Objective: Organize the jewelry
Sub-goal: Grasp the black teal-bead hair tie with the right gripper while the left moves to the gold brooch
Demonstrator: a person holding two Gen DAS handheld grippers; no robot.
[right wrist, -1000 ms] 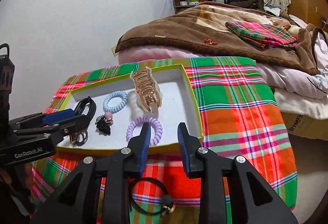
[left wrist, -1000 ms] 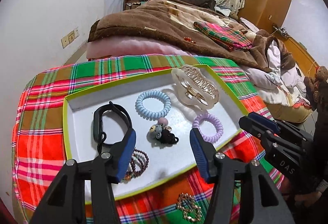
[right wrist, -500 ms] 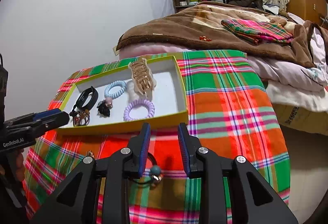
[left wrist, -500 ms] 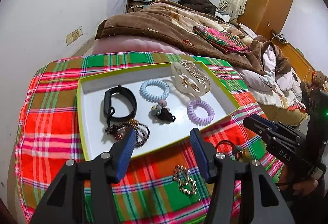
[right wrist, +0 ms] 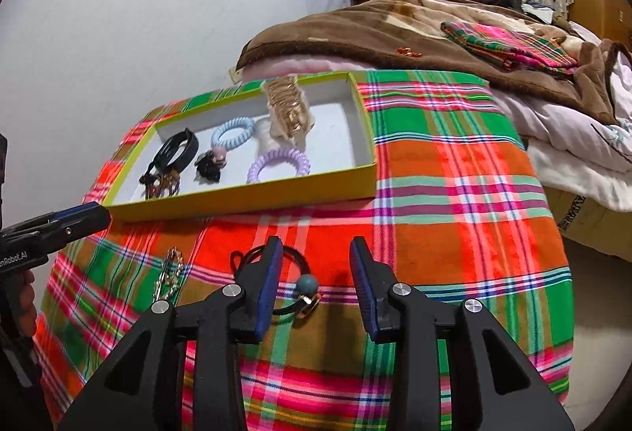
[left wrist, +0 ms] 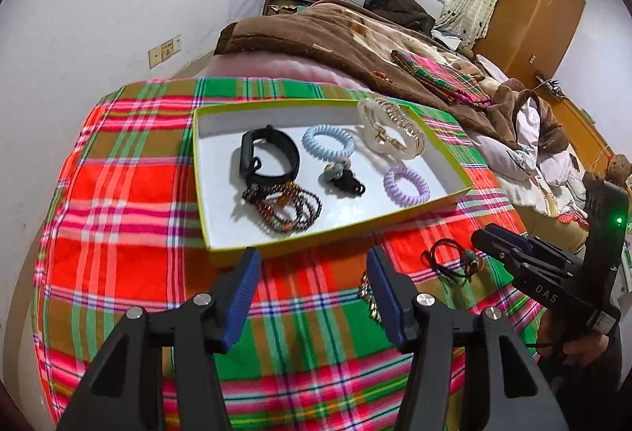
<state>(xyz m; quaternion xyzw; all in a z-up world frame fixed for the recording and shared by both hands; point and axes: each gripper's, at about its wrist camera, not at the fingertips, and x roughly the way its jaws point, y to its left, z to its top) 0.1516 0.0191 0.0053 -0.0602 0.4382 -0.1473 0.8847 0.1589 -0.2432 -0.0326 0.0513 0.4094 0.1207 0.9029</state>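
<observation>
Your right tongs [right wrist: 316, 289], jaws just widened and gripping nothing, straddle the thin black elastic hair tie with a teal bead [right wrist: 297, 283] on the plaid cloth at six o'clock of the yellow-rimmed box [right wrist: 245, 196], while your left tongs [left wrist: 312, 297] gape empty.

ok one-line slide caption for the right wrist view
Open right hand-held gripper over a black beaded hair tie on plaid cloth, before the jewelry tray.

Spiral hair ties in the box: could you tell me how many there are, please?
2. The blue spiral tie lies mid-box, beside the black band. The purple spiral tie lies nearer the box's front right corner. None seems hidden.
</observation>
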